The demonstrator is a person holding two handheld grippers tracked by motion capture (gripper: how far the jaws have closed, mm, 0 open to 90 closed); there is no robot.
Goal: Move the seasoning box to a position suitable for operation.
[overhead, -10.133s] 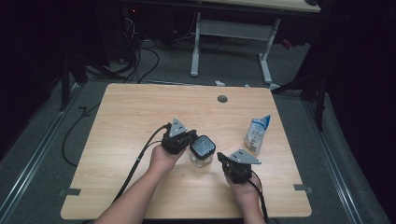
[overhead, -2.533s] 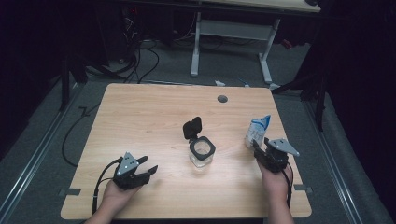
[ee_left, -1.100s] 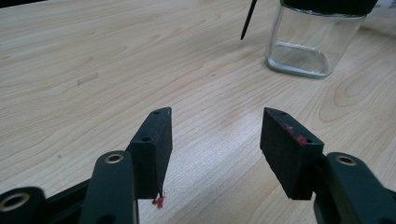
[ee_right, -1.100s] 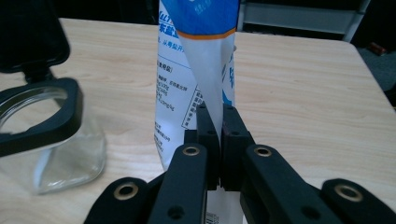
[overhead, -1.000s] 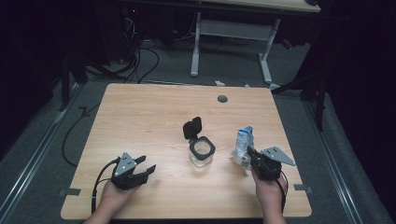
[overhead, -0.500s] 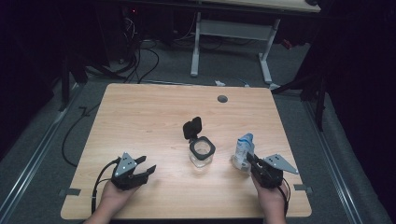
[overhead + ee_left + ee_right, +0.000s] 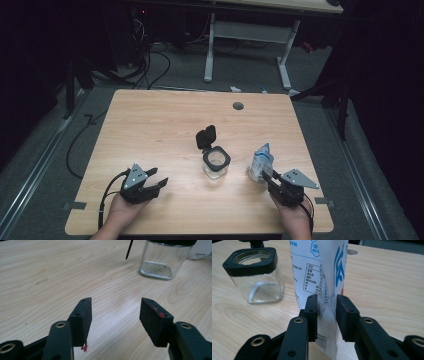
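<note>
A white and blue bag (image 7: 261,161) stands upright on the wooden table (image 7: 150,125), just right of a clear glass jar (image 7: 216,164) whose black lid (image 7: 205,136) is flipped open. My right gripper (image 7: 267,178) sits right behind the bag. In the right gripper view the bag (image 7: 319,270) is between the jaws of my right gripper (image 7: 326,307), which have just been opening and no longer press it; the jar (image 7: 254,277) is to its left. My left gripper (image 7: 159,179) rests open near the front left, nothing between its jaws. In the left gripper view my left gripper (image 7: 115,312) points toward the jar (image 7: 162,260).
A round grommet hole (image 7: 238,105) lies near the table's far edge. Cables (image 7: 150,75) and desk legs (image 7: 209,50) stand on the dark floor beyond.
The right gripper brought the bag leftward beside the jar, set it down and widened its jaws. The left gripper stayed where it was.
</note>
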